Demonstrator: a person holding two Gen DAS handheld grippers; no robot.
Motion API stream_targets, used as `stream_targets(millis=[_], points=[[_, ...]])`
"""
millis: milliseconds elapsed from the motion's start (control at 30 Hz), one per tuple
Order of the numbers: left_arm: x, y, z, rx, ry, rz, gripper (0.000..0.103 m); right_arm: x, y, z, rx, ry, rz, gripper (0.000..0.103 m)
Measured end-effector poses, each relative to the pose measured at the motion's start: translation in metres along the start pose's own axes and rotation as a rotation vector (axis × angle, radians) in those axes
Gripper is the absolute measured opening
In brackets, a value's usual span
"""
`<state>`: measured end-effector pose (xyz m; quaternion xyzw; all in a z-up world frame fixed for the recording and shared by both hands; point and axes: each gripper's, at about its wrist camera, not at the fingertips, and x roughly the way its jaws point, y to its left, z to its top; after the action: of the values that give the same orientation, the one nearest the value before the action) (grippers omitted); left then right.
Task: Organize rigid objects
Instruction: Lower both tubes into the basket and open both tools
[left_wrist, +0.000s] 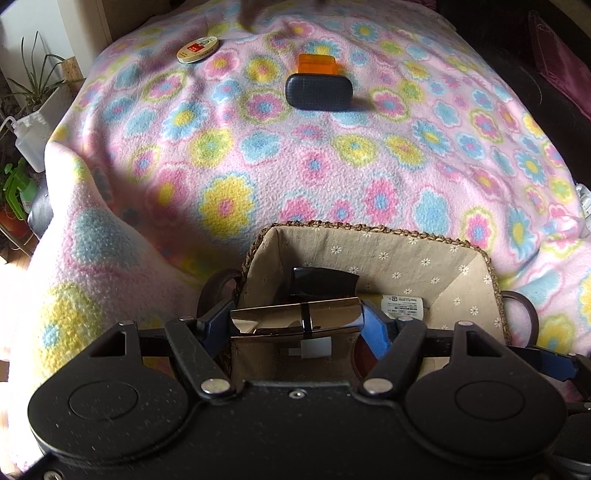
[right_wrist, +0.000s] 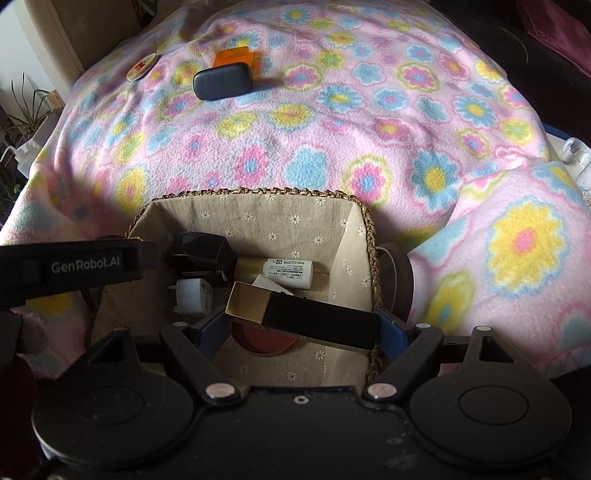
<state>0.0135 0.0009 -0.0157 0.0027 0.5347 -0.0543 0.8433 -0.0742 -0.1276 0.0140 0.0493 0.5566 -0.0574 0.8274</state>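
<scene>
A woven basket (left_wrist: 373, 230) with a beige flowered lining sits at the near edge of the flowered blanket; it also shows in the right wrist view (right_wrist: 258, 192). My left gripper (left_wrist: 299, 325) is shut on a shiny bronze bar (left_wrist: 295, 314) above the basket. My right gripper (right_wrist: 299, 328) is shut on a black and gold bar (right_wrist: 306, 314) above the basket. Inside lie a black object (right_wrist: 199, 251), a white plug (right_wrist: 192, 293), a white tube (right_wrist: 288, 271) and a red round thing (right_wrist: 262, 338). The other gripper's body (right_wrist: 74, 266) is at left.
On the blanket far ahead lie a dark glasses case (left_wrist: 319, 90), an orange box (left_wrist: 317, 63) behind it and a round tin (left_wrist: 197, 50) to the left. Potted plants (left_wrist: 22, 92) and a white bottle stand beyond the left edge.
</scene>
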Motion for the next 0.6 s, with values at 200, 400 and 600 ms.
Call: stream_targets(millis=[200, 400, 600], points=[[0.001, -0.002, -0.001, 0.008, 0.020, 0.021, 0.067, 0.001, -0.002, 0.000, 0.012, 0.004, 0.006, 0.083], [0.000, -0.004, -0.007, -0.002, 0.057, 0.023, 0.067, 0.003, -0.004, 0.001, 0.030, 0.014, 0.008, 0.083], [0.001, -0.010, -0.009, 0.027, 0.054, 0.040, 0.067, 0.005, -0.004, 0.001, 0.024, 0.020, 0.004, 0.083]])
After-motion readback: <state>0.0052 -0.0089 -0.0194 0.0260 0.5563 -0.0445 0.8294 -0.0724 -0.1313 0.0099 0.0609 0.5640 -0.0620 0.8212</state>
